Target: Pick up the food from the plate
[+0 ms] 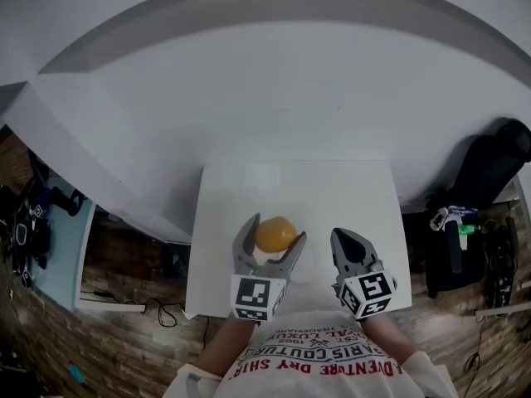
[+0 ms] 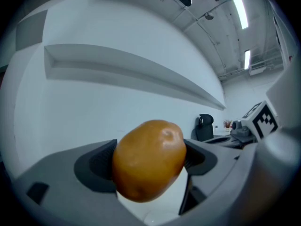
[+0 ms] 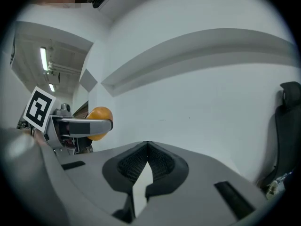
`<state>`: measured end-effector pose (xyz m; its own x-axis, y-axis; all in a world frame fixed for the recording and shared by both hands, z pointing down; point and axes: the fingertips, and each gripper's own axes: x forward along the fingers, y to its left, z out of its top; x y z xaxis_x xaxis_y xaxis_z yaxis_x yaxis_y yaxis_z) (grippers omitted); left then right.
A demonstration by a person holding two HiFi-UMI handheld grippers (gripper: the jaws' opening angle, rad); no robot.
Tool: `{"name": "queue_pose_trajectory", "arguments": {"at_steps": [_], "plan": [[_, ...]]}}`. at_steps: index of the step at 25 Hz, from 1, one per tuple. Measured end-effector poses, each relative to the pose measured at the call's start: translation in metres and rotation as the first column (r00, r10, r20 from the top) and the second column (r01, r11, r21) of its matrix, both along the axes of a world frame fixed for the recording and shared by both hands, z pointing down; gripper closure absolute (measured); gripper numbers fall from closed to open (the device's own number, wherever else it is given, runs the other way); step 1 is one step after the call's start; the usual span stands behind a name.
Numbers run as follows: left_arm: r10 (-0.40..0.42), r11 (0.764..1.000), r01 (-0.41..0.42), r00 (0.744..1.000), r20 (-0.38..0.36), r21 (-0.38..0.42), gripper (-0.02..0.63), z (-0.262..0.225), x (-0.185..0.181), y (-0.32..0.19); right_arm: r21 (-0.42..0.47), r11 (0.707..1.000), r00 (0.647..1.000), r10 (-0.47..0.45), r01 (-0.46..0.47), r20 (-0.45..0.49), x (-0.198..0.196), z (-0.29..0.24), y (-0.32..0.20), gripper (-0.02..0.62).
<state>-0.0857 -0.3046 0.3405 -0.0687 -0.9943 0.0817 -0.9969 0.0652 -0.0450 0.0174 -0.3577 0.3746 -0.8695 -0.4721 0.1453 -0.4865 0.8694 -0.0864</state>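
A rounded orange-brown food item (image 1: 275, 234), like a potato or bread roll, is clamped between the jaws of my left gripper (image 1: 271, 237) and held above the white table (image 1: 332, 197). In the left gripper view the food (image 2: 149, 159) fills the gap between both pads. My right gripper (image 1: 349, 240) is just to its right, jaws pressed together with nothing between them (image 3: 147, 146). In the right gripper view the food (image 3: 97, 122) shows at the left, behind the left gripper's finger. No plate shows in any view.
The small white table stands against a white wall with a long ledge (image 1: 249, 11). A black bag (image 1: 489, 168) and gear lie on the wooden floor at the right. A light blue bench (image 1: 58, 247) with cables is at the left.
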Motion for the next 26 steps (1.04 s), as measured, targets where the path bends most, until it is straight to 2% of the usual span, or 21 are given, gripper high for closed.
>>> {"name": "queue_pose_trajectory", "arguments": {"at_steps": [5,10,16,26], "plan": [[-0.001,1.000,0.001,1.000,0.006,0.004,0.186,-0.003,-0.005,-0.006,0.021,1.000,1.000,-0.018,0.019,-0.006,-0.008,-0.002,0.001,0.583],[-0.020,1.000,0.020,1.000,0.005,0.020,0.186,-0.007,-0.009,-0.008,0.035,0.999,1.000,0.003,-0.003,-0.005,-0.005,-0.003,-0.002,0.583],[0.002,1.000,-0.002,1.000,-0.001,0.010,0.186,-0.003,-0.001,-0.014,0.012,1.000,1.000,0.027,-0.027,-0.002,0.003,0.001,-0.008,0.583],[0.029,0.999,-0.029,1.000,0.000,-0.022,0.186,0.010,0.001,-0.016,0.011,1.000,1.000,0.011,-0.011,-0.012,0.000,0.005,-0.006,0.583]]}}
